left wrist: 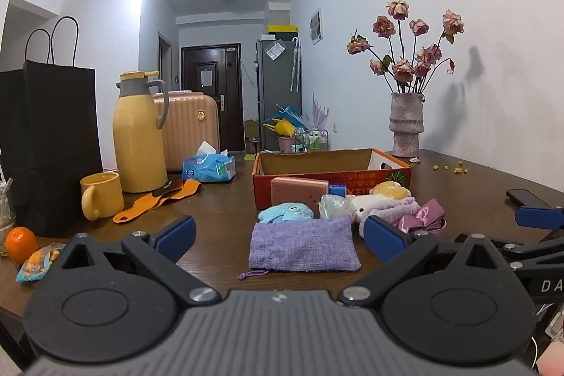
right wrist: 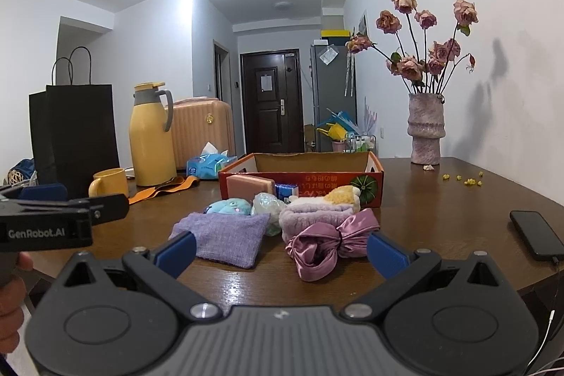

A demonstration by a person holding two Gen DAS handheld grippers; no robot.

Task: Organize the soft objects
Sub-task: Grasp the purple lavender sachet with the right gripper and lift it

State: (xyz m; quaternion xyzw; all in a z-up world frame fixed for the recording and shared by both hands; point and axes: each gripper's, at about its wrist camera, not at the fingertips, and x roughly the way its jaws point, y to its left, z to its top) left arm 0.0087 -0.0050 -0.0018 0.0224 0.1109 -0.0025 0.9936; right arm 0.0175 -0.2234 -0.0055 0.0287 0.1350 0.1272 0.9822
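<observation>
A heap of soft things lies in front of an open red cardboard box [left wrist: 331, 180] [right wrist: 299, 180]. Nearest is a purple drawstring pouch [left wrist: 303, 244] [right wrist: 222, 236]. Behind it sit a blue plush [left wrist: 285, 212] [right wrist: 229, 207], a crinkly clear packet [left wrist: 333, 205] [right wrist: 266, 205], a white and yellow plush [left wrist: 377, 196] [right wrist: 338, 196], a lilac fluffy cloth [left wrist: 402, 208] [right wrist: 313, 217] and a pink satin scrunchie [left wrist: 424, 217] [right wrist: 324, 244]. A pink sponge block [left wrist: 299, 191] [right wrist: 250, 187] leans on the box. My left gripper [left wrist: 280, 236] is open, just short of the pouch. My right gripper [right wrist: 282, 251] is open before the scrunchie.
On the left of the brown table [left wrist: 218, 221] stand a black paper bag [left wrist: 46, 143], a yellow jug [left wrist: 139, 133], a yellow mug [left wrist: 100, 194], a tissue pack [left wrist: 209, 166], an orange strap [left wrist: 158, 199] and an orange [left wrist: 21, 244]. A vase of dried roses [left wrist: 405, 125] and a phone [right wrist: 535, 235] are on the right.
</observation>
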